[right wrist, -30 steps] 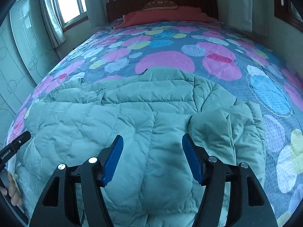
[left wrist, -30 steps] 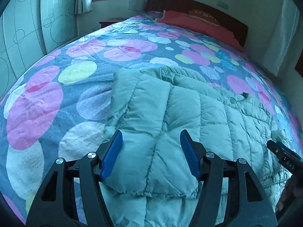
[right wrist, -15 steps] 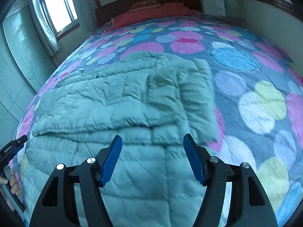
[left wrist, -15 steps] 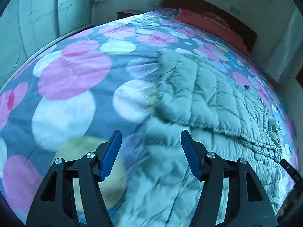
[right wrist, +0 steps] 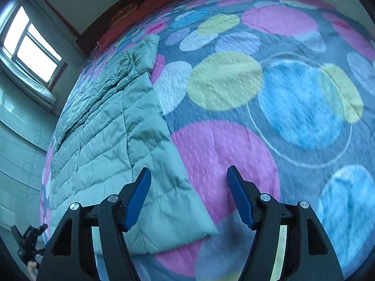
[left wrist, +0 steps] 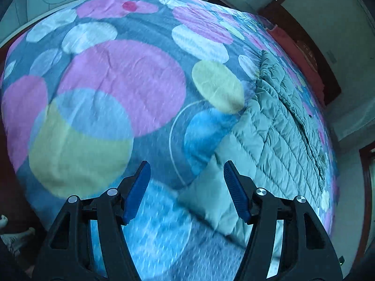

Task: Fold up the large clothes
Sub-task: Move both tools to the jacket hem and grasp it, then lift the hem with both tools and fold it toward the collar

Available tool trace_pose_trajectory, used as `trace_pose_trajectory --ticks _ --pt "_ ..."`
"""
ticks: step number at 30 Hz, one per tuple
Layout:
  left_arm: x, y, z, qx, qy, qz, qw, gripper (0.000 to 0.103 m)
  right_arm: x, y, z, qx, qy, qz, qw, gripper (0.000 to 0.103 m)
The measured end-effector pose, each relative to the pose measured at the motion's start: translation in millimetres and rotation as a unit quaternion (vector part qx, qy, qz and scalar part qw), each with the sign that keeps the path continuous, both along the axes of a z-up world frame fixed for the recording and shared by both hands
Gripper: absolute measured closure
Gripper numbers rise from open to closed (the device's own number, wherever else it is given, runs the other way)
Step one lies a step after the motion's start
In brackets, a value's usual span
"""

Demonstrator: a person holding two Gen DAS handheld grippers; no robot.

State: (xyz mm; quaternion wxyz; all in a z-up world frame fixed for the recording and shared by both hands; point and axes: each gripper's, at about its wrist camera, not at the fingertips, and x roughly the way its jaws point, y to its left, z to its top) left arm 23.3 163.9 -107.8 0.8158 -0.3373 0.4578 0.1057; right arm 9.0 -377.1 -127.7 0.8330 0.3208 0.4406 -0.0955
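Note:
A pale green quilted down jacket [left wrist: 276, 140] lies flat on the bed, its sleeves folded in over the body. In the left wrist view my left gripper [left wrist: 185, 187] is open and empty, just above the jacket's near left corner [left wrist: 211, 201]. In the right wrist view the jacket [right wrist: 112, 135] fills the left side. My right gripper [right wrist: 188, 195] is open and empty, over the jacket's near right corner [right wrist: 178, 210] and the bedspread beside it.
The bedspread [left wrist: 112, 93] is grey-blue with large pink, yellow and blue circles. A red pillow [right wrist: 131, 16] and dark wooden headboard [left wrist: 311, 53] are at the far end. A window [right wrist: 28, 46] is on the left wall. The other gripper [right wrist: 28, 241] shows at lower left.
Both grippers have swung outward from over the middle of the jacket to its near corners, left gripper to the left, right gripper to the right. Both stayed open.

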Motion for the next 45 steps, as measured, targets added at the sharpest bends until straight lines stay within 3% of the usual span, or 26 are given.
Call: trace_pose_trajectory --ticks 6,14,17,21,23,25,27,28,30,42,45 --pt "-36 -19 -12 -0.105 -0.007 0.002 0.9945 0.039 -37 15 -6 0.068 -0.021 -0.011 0.997 0.036" --pt "-12 -39 -17 -0.098 -0.037 -0.016 0.9943 0.037 -33 32 -14 0.125 -0.061 0.002 0.990 0.035" --pt "-1 -42 -19 -0.097 -0.049 -0.018 0.9939 0.037 -26 33 -12 0.122 -0.077 0.000 0.989 0.035" --pt "12 -49 -18 -0.076 -0.061 -0.031 0.9947 0.038 -14 31 -17 0.156 -0.090 -0.001 0.984 0.041" --pt "18 -50 -19 -0.069 -0.062 -0.039 0.9949 0.049 -7 34 -18 0.153 -0.089 0.004 0.984 0.047" --pt "22 -48 -23 -0.082 -0.061 -0.040 0.9939 0.070 -2 35 -18 0.143 -0.091 0.005 0.985 0.063" --pt "25 -47 -28 -0.095 -0.059 -0.043 0.9928 0.085 3 34 -23 0.154 -0.085 0.003 0.984 0.077" --pt "26 -47 -28 -0.096 -0.061 -0.045 0.9925 0.089 5 32 -26 0.161 -0.084 0.000 0.983 0.087" --pt "25 -47 -25 -0.091 -0.070 -0.053 0.9920 0.095 6 30 -28 0.165 -0.082 0.000 0.983 0.093" --pt "2 -43 36 -0.079 -0.165 -0.096 0.9784 0.100 -18 37 22 0.134 -0.153 0.044 0.978 0.099" --pt "-5 -38 50 -0.097 -0.177 -0.098 0.9744 0.100 -26 35 38 0.133 -0.171 0.049 0.975 0.099"
